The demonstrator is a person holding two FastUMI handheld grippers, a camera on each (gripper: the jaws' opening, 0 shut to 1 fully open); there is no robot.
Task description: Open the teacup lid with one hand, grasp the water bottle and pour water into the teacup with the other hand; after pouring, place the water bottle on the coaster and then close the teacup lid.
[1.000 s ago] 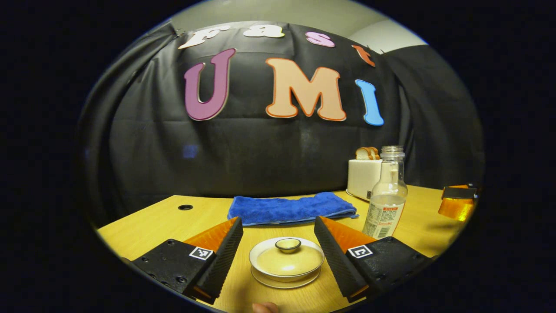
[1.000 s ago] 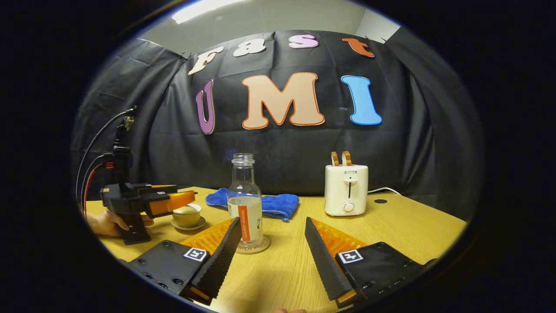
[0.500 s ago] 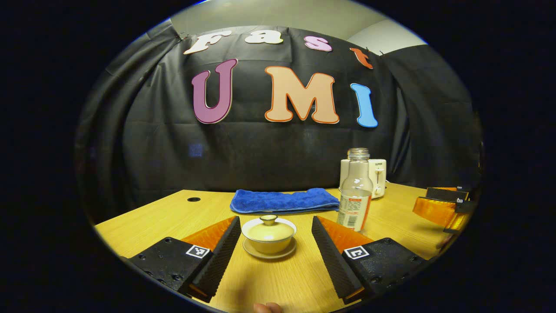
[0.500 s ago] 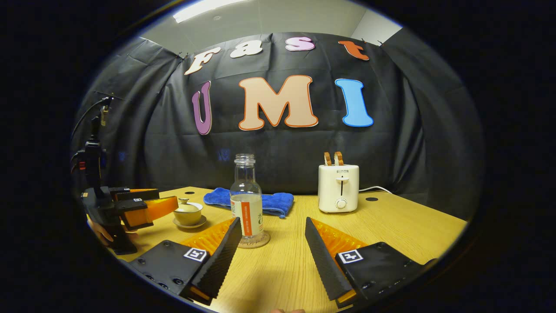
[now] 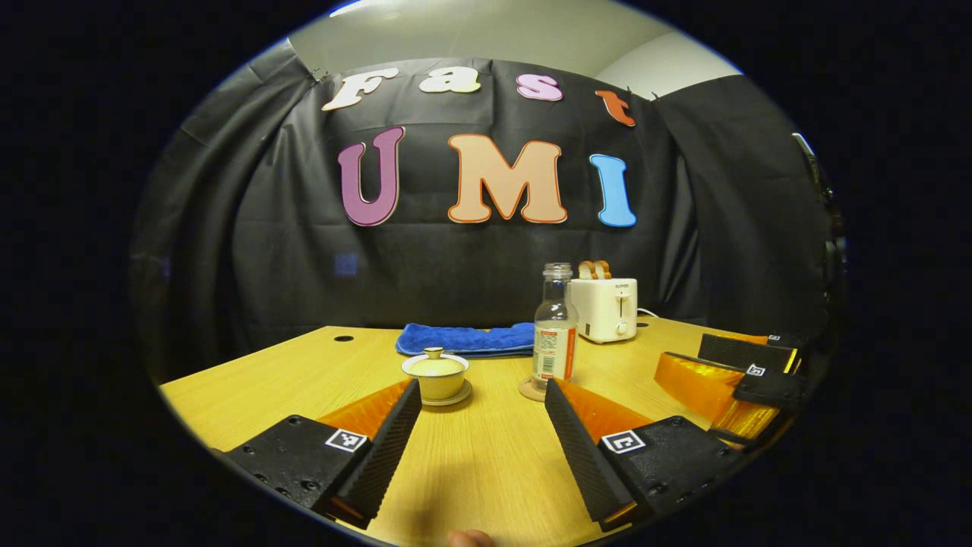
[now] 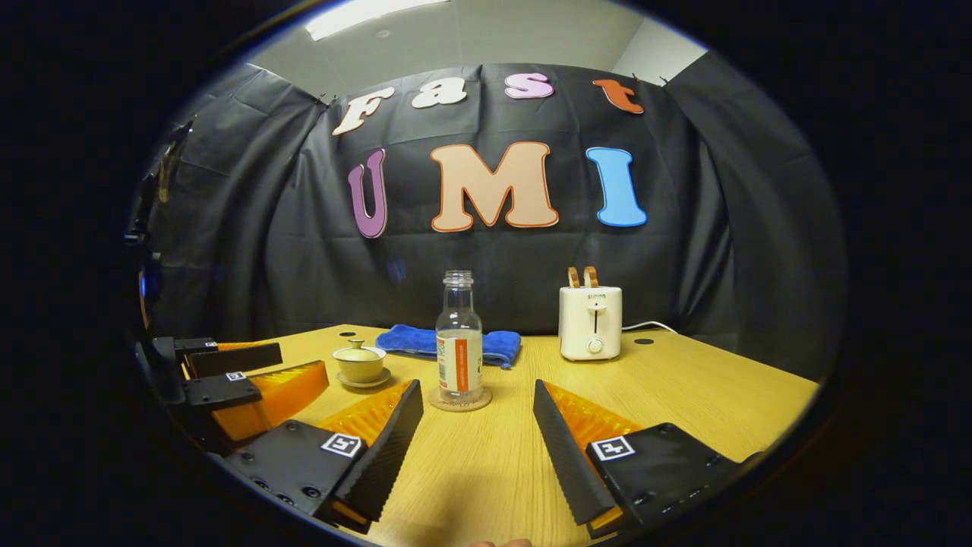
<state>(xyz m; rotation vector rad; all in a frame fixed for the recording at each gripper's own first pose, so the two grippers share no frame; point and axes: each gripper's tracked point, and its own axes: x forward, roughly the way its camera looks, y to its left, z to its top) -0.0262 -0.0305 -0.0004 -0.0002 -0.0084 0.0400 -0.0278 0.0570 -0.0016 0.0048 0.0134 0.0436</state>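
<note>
On a yellow wooden surface (image 6: 683, 380) in a black-draped booth, a small cream lidded teacup (image 5: 435, 374) sits on its saucer, lid in place. Just beside it, a clear glass water bottle with an orange-striped label (image 6: 459, 342), uncapped and partly filled, stands upright on a round cork coaster (image 6: 459, 399). Behind them lie a folded blue towel (image 5: 463, 339) and a white toaster holding two slices of bread (image 6: 590, 319). The left gripper (image 5: 480, 425) hovers short of the teacup, its fingers spread wide and holding nothing. The right gripper (image 6: 474, 433) hangs short of the bottle, fingers likewise wide apart and empty. Each gripper appears at the edge of the other's view.
</note>
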